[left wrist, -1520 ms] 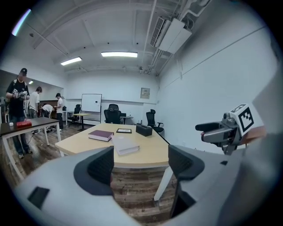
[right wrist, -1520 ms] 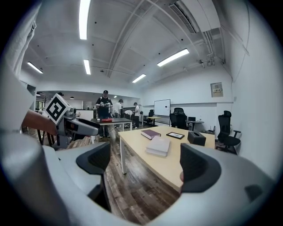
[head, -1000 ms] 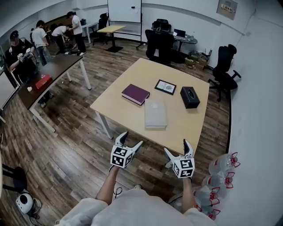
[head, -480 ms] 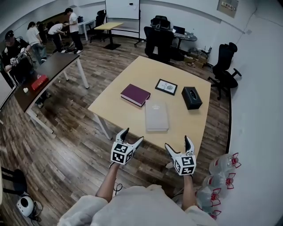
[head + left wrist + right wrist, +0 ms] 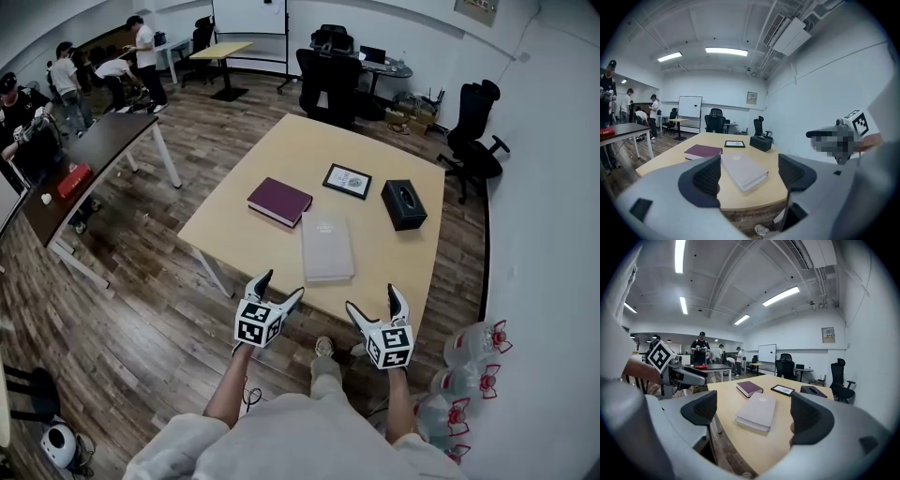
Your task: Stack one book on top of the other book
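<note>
Grey book near maroon book; left gripper and right gripper gape empty.

Left gripper and right gripper match: pale grey moulded shells, dark ribbed pads inside the jaws, and a white marker cube carrying black square codes. Behind the cube: bare forearms, off-white shirt, pale trouser leg, light shoe.
</note>
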The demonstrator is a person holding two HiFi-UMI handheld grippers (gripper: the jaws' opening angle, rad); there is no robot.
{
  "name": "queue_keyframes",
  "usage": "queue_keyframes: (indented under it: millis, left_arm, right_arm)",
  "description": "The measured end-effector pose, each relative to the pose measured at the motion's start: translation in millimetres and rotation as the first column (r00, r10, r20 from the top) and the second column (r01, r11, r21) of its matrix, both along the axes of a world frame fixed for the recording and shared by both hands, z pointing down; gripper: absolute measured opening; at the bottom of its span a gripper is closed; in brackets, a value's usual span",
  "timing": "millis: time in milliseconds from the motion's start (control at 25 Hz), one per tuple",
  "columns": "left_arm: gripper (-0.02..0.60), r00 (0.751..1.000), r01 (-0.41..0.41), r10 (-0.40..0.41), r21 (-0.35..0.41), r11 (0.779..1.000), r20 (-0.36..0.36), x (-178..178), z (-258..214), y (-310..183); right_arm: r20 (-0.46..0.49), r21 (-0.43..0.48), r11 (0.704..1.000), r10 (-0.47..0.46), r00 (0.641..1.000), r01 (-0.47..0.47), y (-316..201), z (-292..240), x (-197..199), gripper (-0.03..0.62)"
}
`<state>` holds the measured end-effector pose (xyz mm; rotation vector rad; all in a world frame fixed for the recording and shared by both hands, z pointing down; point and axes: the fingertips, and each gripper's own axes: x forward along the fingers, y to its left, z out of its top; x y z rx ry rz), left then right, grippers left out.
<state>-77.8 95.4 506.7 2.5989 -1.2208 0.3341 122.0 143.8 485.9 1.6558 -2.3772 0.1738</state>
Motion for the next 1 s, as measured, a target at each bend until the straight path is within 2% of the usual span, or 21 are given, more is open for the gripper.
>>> queue_keyframes:
  millis: [480, 1000]
  left_arm:
    - [0.379, 1.000, 0.029, -0.029, -0.021, 0.999, 0.011, 32, 4, -86]
    - [0.380, 0.994, 0.110, -0.108, -0.053, 0.993, 0.023, 59, 1, -188]
  right_arm:
    - [0.027, 0.000, 0.998, -0.056, 0.998, 0.056, -96, 0, 27, 0.486]
    - [0.082, -0.035, 0.991, -0.124, 0.989, 0.128, -209, 2, 48, 0.486]
